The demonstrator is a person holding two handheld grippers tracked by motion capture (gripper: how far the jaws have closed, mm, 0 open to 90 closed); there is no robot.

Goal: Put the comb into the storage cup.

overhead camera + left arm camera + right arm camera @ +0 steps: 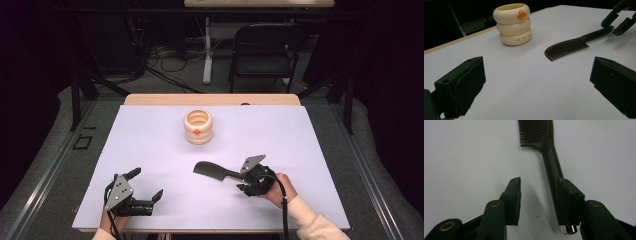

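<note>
Nearest the person, the left gripper [140, 192] rests at about seven o'clock on the white table sheet [310, 150], jaws spread wide and holding nothing. The right gripper [537, 195] sits at five o'clock, jaws apart, one touching the handle of the dark plastic comb [212, 171], whose long axis runs from it toward ten o'clock. Farther off, at twelve o'clock, the cream ringed cup [198, 126] stands well apart, with open sheet all round.

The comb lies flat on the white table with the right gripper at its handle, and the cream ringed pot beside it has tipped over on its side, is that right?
Not quite: the cream ringed pot stands upright, as the left gripper view shows. The comb does lie flat on the white table, with the right gripper at its handle.
</note>
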